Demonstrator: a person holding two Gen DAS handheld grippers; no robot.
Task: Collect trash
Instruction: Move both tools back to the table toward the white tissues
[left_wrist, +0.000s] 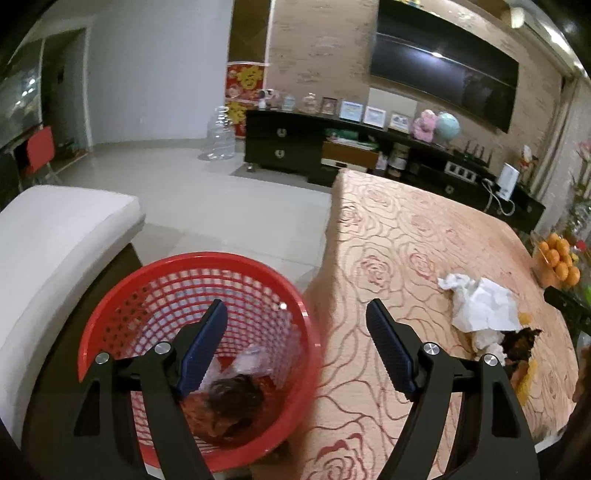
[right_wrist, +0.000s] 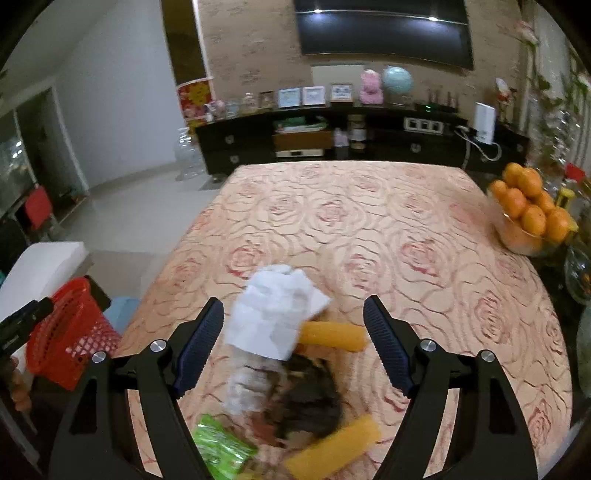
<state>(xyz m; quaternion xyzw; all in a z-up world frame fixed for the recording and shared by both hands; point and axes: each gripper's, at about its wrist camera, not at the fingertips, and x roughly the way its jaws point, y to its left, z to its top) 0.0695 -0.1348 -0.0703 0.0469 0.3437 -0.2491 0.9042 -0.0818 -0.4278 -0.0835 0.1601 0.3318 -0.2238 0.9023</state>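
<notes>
A red mesh basket (left_wrist: 122, 325) stands on a dark stand left of the table; clear plastic and dark brown scraps (left_wrist: 229, 402) lie inside. My left gripper (left_wrist: 295, 314) is open and empty, over the basket's right rim. On the table a trash pile holds crumpled white paper (right_wrist: 275, 314), two orange-yellow pieces (right_wrist: 334, 334), a dark brown scrap (right_wrist: 310, 402) and a green wrapper (right_wrist: 219, 446). My right gripper (right_wrist: 293, 314) is open above the pile, its fingers either side of the paper. The paper (left_wrist: 480, 304) and the basket (right_wrist: 70, 343) show in the other views too.
The table (right_wrist: 351, 229) has a rose-patterned cloth. A bowl of oranges (right_wrist: 528, 210) and glassware stand at its right edge. A white cushioned seat (left_wrist: 51, 236) is left of the basket. A dark TV cabinet (right_wrist: 332, 140) lines the far wall.
</notes>
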